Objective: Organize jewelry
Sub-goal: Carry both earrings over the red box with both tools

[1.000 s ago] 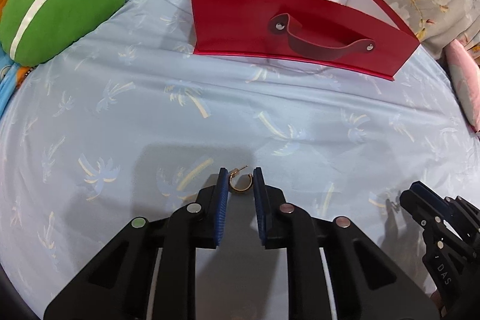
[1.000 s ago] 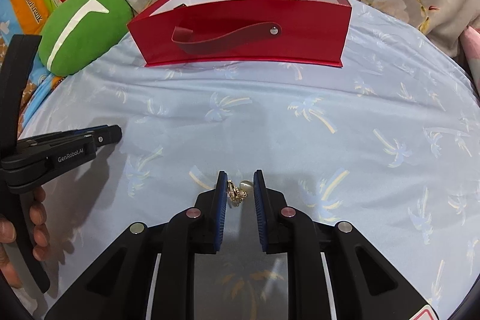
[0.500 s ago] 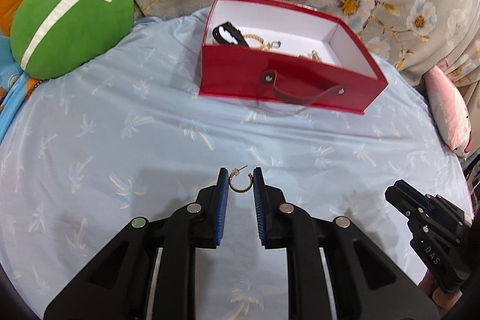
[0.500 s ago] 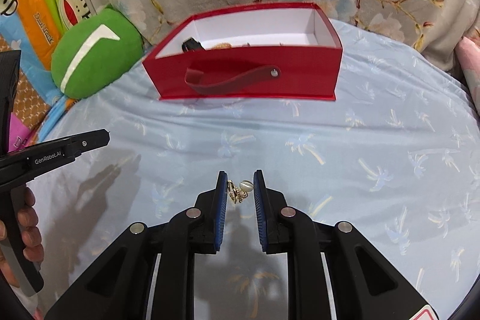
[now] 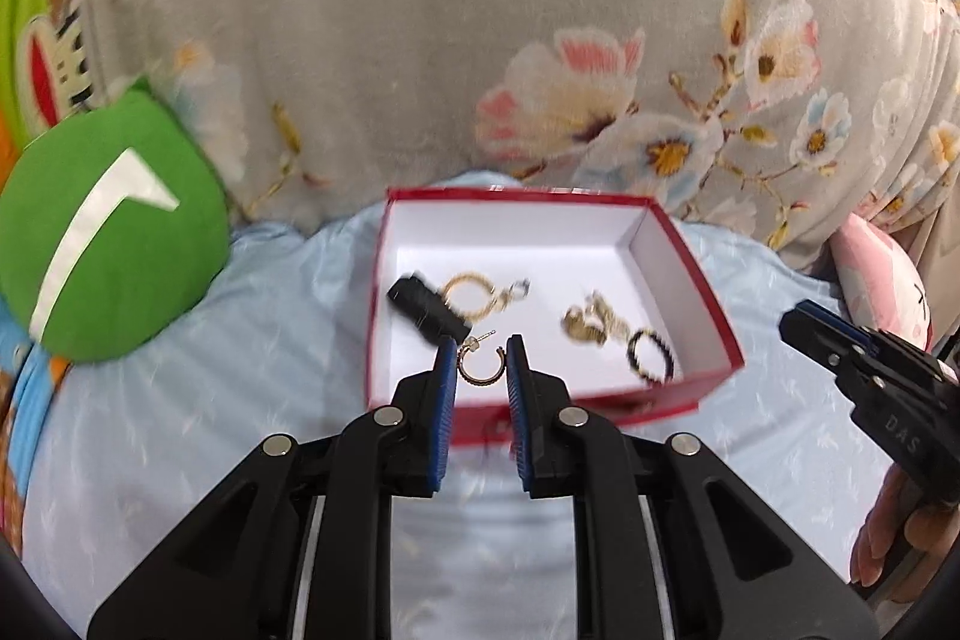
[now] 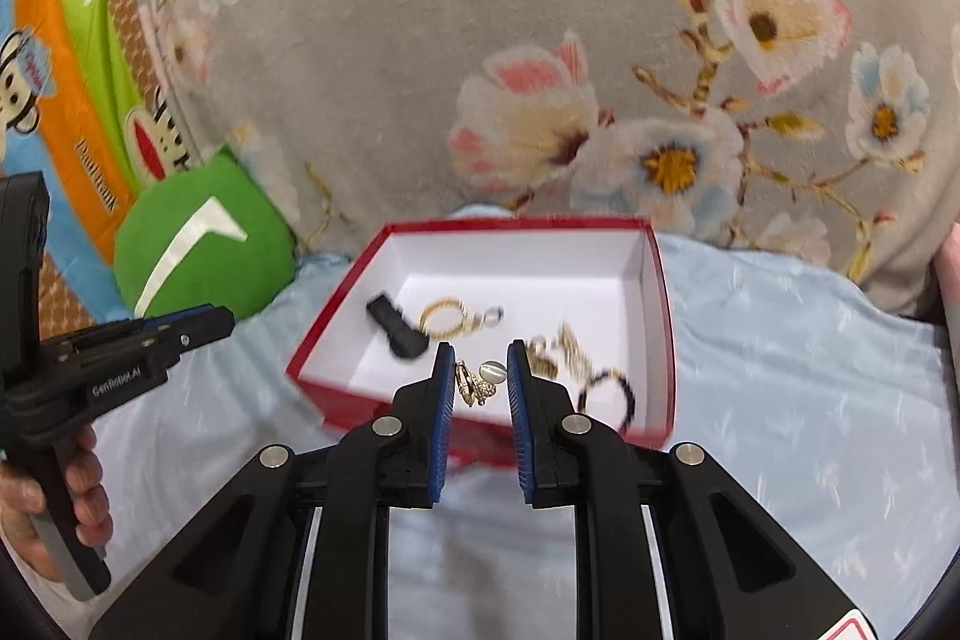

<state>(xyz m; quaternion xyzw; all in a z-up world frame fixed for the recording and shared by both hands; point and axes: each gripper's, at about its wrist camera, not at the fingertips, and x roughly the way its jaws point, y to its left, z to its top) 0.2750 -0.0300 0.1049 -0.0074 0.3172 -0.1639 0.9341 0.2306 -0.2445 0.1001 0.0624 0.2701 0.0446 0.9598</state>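
My left gripper (image 5: 480, 352) is shut on a gold hoop earring (image 5: 478, 379), held high over the near edge of the red box (image 5: 678, 391). My right gripper (image 6: 478, 358) is shut on a gold earring with a white stone (image 6: 480, 387), also above the red box (image 6: 360, 415) at its front wall. Inside on the white floor lie a black clip (image 5: 426, 313), a gold twisted ring (image 5: 465, 292), a gold cluster (image 5: 585, 322) and a black beaded ring (image 5: 648, 358). Each gripper shows at the edge of the other's view, held by a hand.
The box sits on a light blue sheet (image 5: 240, 400). A green cushion (image 5: 102, 232) lies left of it. A grey floral blanket (image 5: 420, 40) rises behind, and a pink pillow (image 5: 876, 256) lies at the right.
Both grippers have risen and moved toward the red box, so its inside now shows from above. Each still holds its earring.
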